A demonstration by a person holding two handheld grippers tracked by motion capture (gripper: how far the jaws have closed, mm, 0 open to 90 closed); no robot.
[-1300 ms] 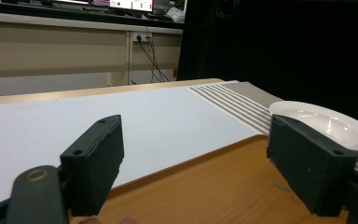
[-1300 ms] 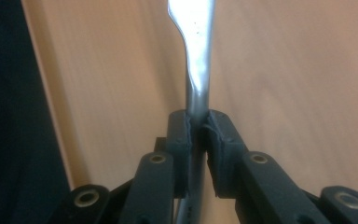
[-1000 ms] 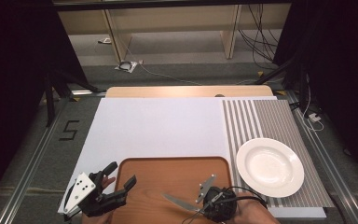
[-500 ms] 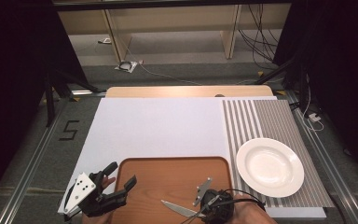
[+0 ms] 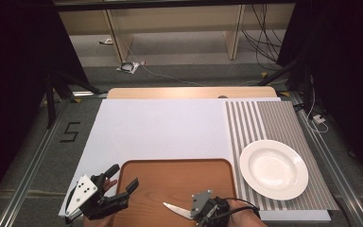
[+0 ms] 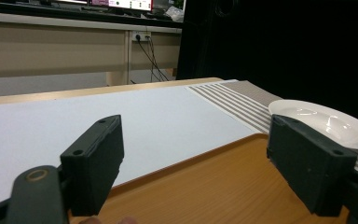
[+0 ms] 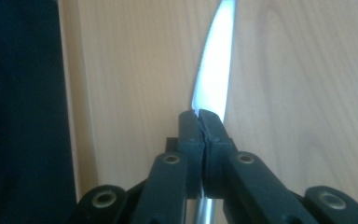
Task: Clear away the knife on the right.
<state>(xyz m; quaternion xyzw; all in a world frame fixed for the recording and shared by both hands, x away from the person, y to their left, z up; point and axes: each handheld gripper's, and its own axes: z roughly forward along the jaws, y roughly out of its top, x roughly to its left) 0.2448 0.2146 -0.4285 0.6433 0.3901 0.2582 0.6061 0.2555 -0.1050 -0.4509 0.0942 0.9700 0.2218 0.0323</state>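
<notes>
Knife (image 5: 176, 208) clenched in right gripper (image 5: 203, 208) over wooden tray (image 5: 179, 182), left gripper (image 5: 118, 182) released, white plate (image 5: 273, 169) nearby

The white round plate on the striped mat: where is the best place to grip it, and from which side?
Probably at the near-left rim of the white round plate, coming level from the wooden tray side. The rim is wide, thin and raised off the striped mat, so one jaw can slip under. The open left gripper is free; the right gripper holds a knife.

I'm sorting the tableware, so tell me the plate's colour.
Plain white; the plate shows best in the high view.
</notes>
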